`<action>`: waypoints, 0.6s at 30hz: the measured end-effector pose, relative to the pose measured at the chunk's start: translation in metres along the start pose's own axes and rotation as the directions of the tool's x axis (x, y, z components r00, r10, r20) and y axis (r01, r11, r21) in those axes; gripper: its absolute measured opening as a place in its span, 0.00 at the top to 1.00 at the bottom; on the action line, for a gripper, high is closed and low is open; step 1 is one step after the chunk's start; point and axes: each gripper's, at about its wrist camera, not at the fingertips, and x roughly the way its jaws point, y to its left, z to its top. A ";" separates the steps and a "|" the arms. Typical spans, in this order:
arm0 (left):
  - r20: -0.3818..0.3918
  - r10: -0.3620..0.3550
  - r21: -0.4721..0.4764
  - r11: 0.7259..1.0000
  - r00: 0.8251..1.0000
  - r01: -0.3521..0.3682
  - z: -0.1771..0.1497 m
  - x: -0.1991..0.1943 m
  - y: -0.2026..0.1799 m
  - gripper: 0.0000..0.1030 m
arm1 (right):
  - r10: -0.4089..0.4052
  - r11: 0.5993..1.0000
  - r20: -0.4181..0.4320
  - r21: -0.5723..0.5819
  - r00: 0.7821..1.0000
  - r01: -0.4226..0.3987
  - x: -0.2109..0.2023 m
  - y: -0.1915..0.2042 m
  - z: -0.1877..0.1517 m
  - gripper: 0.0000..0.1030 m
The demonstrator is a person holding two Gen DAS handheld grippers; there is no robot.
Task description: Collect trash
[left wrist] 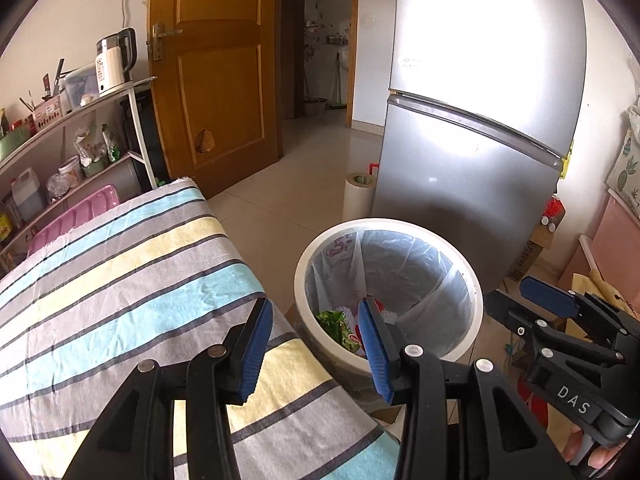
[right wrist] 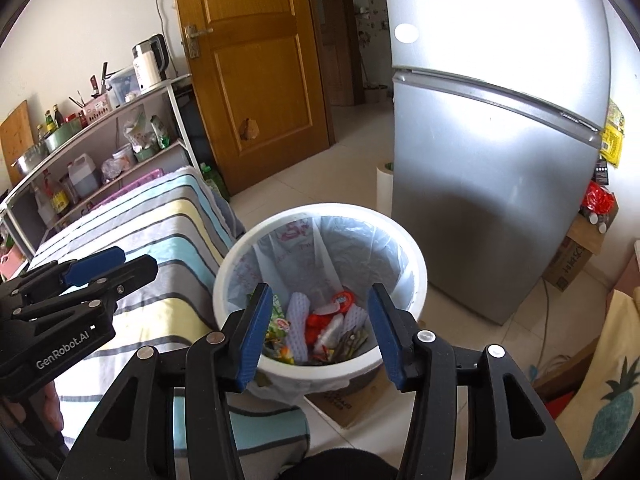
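Striped cloth (left wrist: 120,280) covers the table under the left gripper (left wrist: 316,346), released and holding nothing. Just ahead and right of it stands the lined trash bin (right wrist: 416,280); the right gripper (right wrist: 320,336) hangs spread wide over it, wrappers (right wrist: 320,328) lying directly below. Beyond stands a silver fridge (left wrist: 480,120).

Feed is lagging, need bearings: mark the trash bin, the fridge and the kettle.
trash bin (right wrist: 416,264), right wrist view, white rim
fridge (right wrist: 488,184), right wrist view, lower door
kettle (left wrist: 114,66), left wrist view, white body
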 end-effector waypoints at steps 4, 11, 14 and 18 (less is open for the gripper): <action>0.026 0.046 0.009 0.999 0.999 -0.047 -0.012 -0.017 0.002 0.57 | -0.011 1.000 0.027 0.003 1.000 0.011 -0.018 0.009 -0.010 0.51; 0.064 0.075 0.009 0.997 0.995 -0.076 -0.027 -0.039 0.000 0.57 | -0.040 0.999 0.065 -0.007 0.997 0.040 -0.039 0.020 -0.025 0.51; 0.072 0.074 0.010 0.997 0.995 -0.075 -0.031 -0.045 -0.001 0.57 | -0.033 0.999 0.074 -0.004 0.997 0.033 -0.046 0.022 -0.030 0.51; 0.079 0.090 0.023 0.996 0.993 -0.092 -0.035 -0.051 -0.005 0.57 | -0.031 1.000 0.085 0.008 0.996 0.030 -0.051 0.023 -0.035 0.51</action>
